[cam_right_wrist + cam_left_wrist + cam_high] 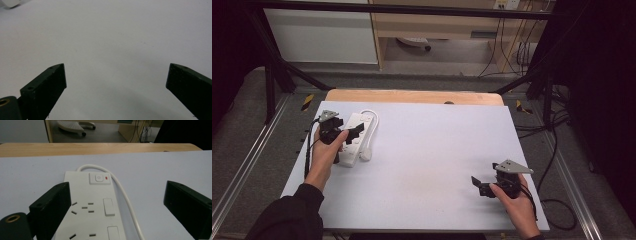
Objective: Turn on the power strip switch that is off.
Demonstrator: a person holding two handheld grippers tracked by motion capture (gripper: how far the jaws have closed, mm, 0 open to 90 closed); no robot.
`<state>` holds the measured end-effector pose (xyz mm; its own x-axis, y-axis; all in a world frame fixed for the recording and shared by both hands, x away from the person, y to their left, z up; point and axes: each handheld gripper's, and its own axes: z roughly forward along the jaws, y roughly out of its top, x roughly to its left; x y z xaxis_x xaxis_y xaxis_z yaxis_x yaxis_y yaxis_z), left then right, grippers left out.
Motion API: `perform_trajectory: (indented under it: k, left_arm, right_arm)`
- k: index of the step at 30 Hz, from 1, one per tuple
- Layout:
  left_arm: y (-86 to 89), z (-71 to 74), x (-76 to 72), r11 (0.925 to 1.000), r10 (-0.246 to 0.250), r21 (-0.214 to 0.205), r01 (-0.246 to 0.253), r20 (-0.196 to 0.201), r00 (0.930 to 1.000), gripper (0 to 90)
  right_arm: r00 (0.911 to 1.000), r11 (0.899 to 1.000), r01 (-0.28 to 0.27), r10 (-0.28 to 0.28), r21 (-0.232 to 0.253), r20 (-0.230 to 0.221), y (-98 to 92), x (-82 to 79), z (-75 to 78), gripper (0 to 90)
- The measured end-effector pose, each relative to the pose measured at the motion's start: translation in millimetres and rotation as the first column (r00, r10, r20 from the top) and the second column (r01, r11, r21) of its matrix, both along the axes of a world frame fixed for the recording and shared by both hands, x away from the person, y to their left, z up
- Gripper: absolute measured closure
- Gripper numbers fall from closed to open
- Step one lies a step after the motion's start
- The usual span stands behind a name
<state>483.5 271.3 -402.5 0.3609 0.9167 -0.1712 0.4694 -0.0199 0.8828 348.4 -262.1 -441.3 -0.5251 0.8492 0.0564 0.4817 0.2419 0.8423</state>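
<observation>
A white power strip (355, 140) lies at the left of the white table top (432, 150), its cord (371, 131) looping along its right side. In the left gripper view the power strip (92, 210) shows sockets, rocker switches and a main button with a red light (107, 178). My left gripper (346, 134) hovers over the strip, open, its jaws wide apart above it (116, 202). My right gripper (479, 184) is open near the front right of the table, over bare surface (116, 77), nothing between its jaws.
A wooden strip (412, 96) borders the table's far edge. Beyond it stand a wooden desk (437, 25), a white panel (322, 35) and hanging cables (507, 45). Black frame legs (272, 75) flank the table. Cables lie on the floor (557, 150) at right.
</observation>
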Motion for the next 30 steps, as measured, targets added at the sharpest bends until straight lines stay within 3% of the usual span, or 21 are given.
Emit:
perform_trajectory:
  k: [16,30]
  left_arm:
    - [-1.7,9.9,-10.1,0.9992,-0.039,0.003,0.039,-0.005,0.9992,8.5]
    - [-2.7,27.4,-30.0,0.9959,-0.090,-0.002,0.090,-0.012,0.9958,8.4]
  right_arm:
    - [1.0000,1.000,0.002,-0.002,0.001,0.005,-0.3,0.0,0.3,3.3]
    - [1.0000,1.000,0.004,-0.004,0.002,0.006,-0.5,0.0,0.5,3.3]
